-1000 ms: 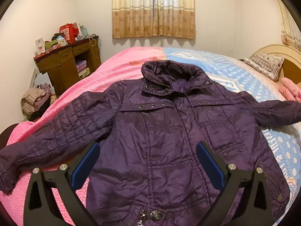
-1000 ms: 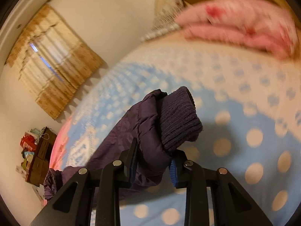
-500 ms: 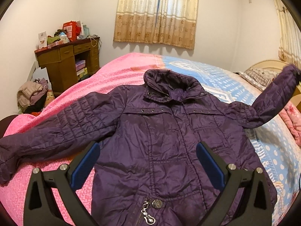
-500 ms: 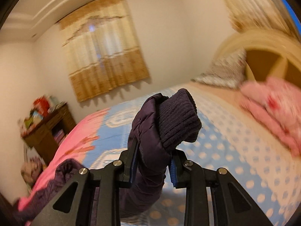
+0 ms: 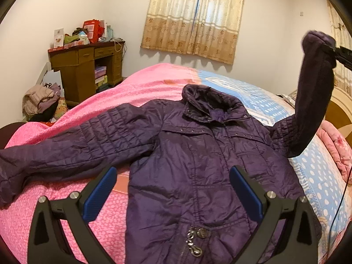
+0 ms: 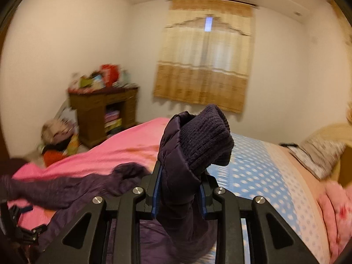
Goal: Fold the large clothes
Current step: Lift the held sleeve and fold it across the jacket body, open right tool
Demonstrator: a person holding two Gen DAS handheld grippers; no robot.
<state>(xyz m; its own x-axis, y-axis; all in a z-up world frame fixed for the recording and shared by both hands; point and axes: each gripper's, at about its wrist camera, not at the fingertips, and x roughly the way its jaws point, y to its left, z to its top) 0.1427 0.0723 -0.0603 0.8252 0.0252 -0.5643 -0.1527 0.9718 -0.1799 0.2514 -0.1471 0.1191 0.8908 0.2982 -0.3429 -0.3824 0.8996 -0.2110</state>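
A dark purple quilted jacket (image 5: 193,162) lies face up on the bed, collar away from me, one sleeve (image 5: 66,145) spread flat to the left. My left gripper (image 5: 173,189) is open and empty, hovering above the jacket's lower front. My right gripper (image 6: 179,189) is shut on the jacket's other sleeve near its knitted cuff (image 6: 206,136). That sleeve (image 5: 312,94) is held up high at the right of the left wrist view, with the right gripper's tip (image 5: 343,55) at the cuff.
The bed has a pink cover (image 5: 132,88) on the left and a blue dotted cover (image 5: 316,176) on the right. A pink folded blanket (image 5: 336,145) and the headboard are at the right. A cluttered wooden desk (image 5: 88,70) and a clothes pile (image 5: 41,103) stand beyond the bed's left side.
My right gripper has lifted the right sleeve off the bed, up and swinging left toward the jacket body. My left gripper stays open and has drawn back slightly.
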